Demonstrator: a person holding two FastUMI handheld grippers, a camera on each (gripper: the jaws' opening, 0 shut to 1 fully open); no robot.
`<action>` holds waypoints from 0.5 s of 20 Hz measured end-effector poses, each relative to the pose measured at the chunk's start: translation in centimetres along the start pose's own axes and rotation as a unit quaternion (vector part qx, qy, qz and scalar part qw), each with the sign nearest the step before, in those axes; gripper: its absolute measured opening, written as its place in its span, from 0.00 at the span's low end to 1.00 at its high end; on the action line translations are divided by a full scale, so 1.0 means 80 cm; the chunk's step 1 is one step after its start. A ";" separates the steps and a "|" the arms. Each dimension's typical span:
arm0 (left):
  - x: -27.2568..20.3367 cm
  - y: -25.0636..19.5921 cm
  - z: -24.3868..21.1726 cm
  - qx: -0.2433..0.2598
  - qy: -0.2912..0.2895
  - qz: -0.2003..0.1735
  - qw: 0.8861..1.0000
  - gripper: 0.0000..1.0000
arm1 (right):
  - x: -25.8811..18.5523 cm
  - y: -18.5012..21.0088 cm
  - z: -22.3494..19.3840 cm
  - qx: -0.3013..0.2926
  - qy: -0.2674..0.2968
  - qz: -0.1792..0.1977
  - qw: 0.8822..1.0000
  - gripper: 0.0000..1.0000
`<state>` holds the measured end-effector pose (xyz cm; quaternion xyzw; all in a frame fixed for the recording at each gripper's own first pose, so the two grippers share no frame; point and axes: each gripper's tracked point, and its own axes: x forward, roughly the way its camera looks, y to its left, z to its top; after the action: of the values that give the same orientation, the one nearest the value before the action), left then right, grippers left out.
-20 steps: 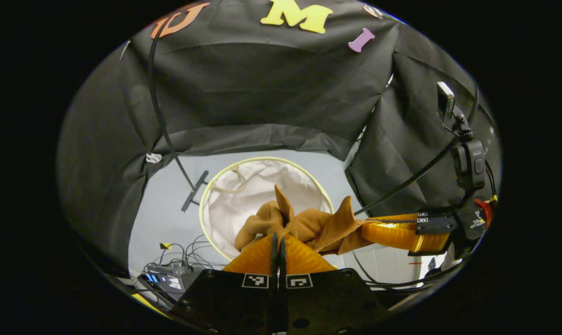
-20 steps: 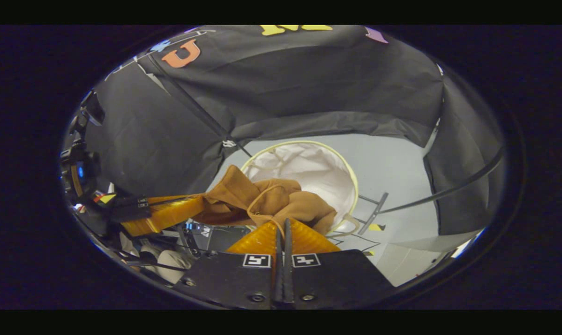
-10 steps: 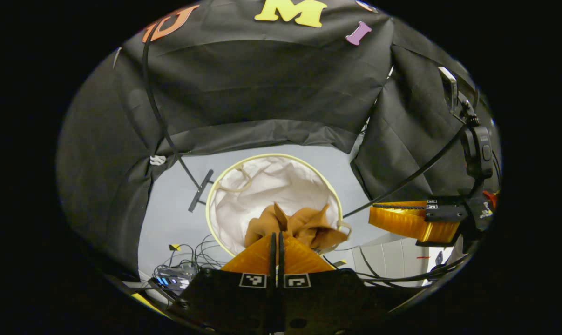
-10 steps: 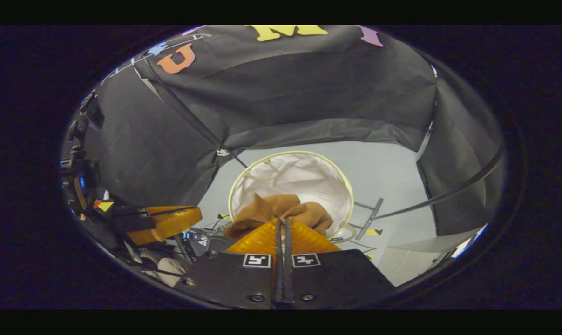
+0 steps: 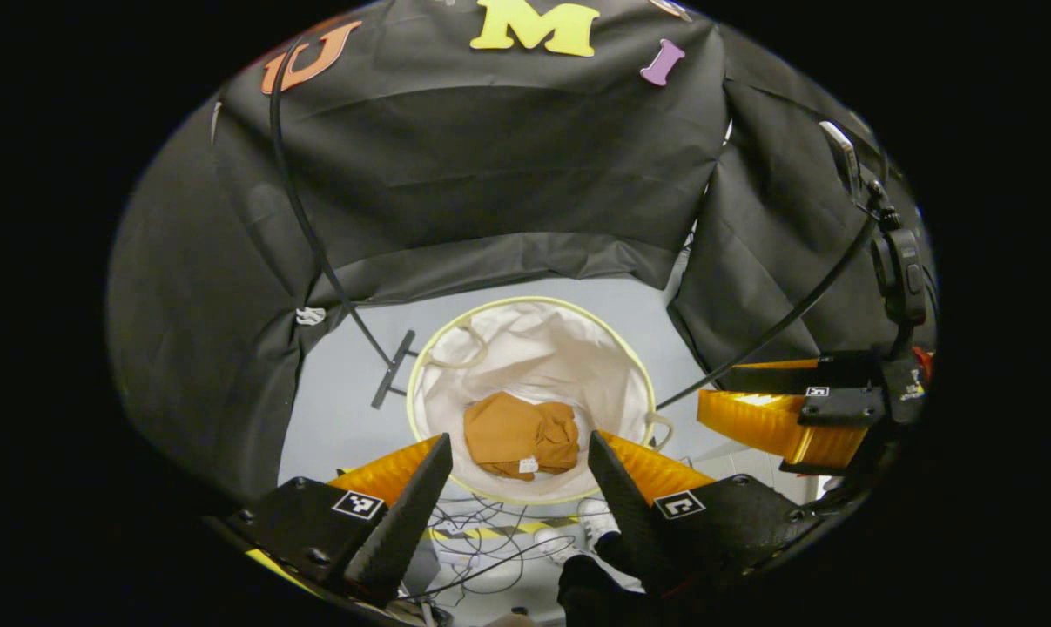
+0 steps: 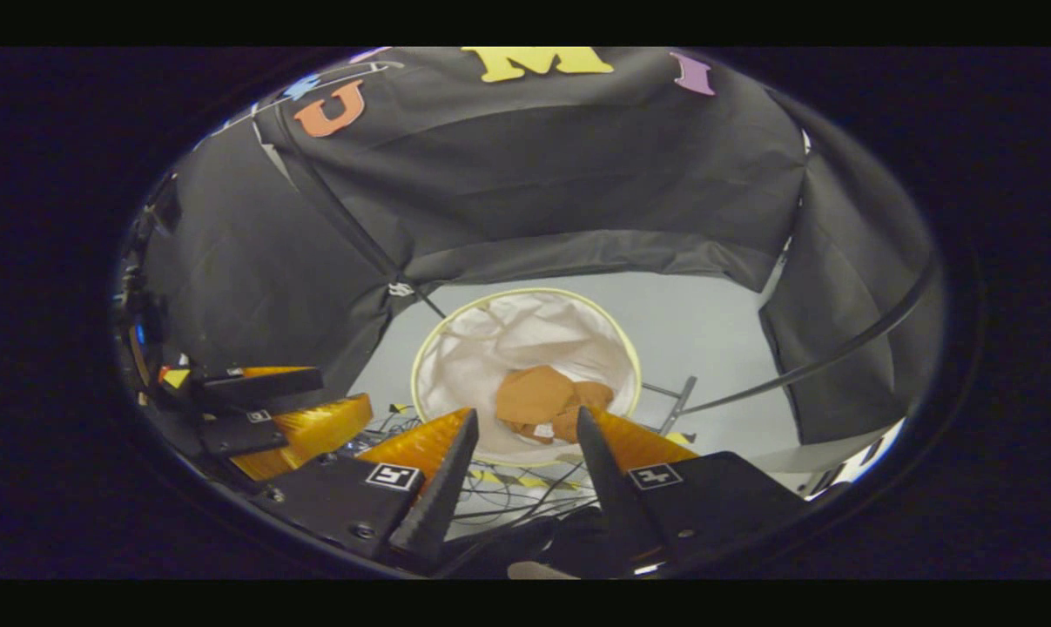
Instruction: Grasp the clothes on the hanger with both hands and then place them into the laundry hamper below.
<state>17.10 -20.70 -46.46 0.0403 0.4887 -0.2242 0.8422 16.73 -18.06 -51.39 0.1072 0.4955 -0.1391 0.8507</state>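
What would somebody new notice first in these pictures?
First, the orange-brown clothes bunched at the bottom of the white hamper, which stands on the grey floor below both claws. Next, the left claw and the right claw, each with its amber fingers spread wide and nothing between them, framing the hamper's near rim. Black cloth walls the booth behind.

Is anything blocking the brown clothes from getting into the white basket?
Nothing visible does. The crumpled brown clothes already lie inside the round white fabric laundry hamper. The left hand-held gripper and right hand-held gripper hang open above it, gripping nothing.
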 end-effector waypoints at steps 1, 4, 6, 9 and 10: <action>-0.003 0.000 -0.002 -0.001 -0.001 0.001 1.000 0.97 | -0.005 -0.003 -0.004 -0.005 -0.002 -0.005 1.000 0.73; -0.018 -0.002 0.004 -0.004 -0.011 0.005 1.000 0.97 | -0.019 -0.011 0.004 -0.019 -0.020 -0.025 0.999 0.75; -0.037 -0.010 0.036 0.010 -0.046 0.005 0.999 0.97 | -0.036 -0.020 0.027 -0.028 -0.065 -0.041 0.997 0.75; -0.076 -0.012 0.094 0.050 -0.118 0.029 0.991 0.97 | -0.086 -0.019 0.064 -0.038 -0.124 -0.051 0.990 0.76; -0.092 -0.015 0.115 0.060 -0.146 0.032 0.987 0.97 | -0.107 -0.018 0.078 -0.037 -0.145 -0.050 0.987 0.76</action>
<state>20.86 -21.95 -35.28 0.0730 0.3448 -0.2294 0.9073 17.31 -20.27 -40.99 0.0291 0.3765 -0.1766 0.9089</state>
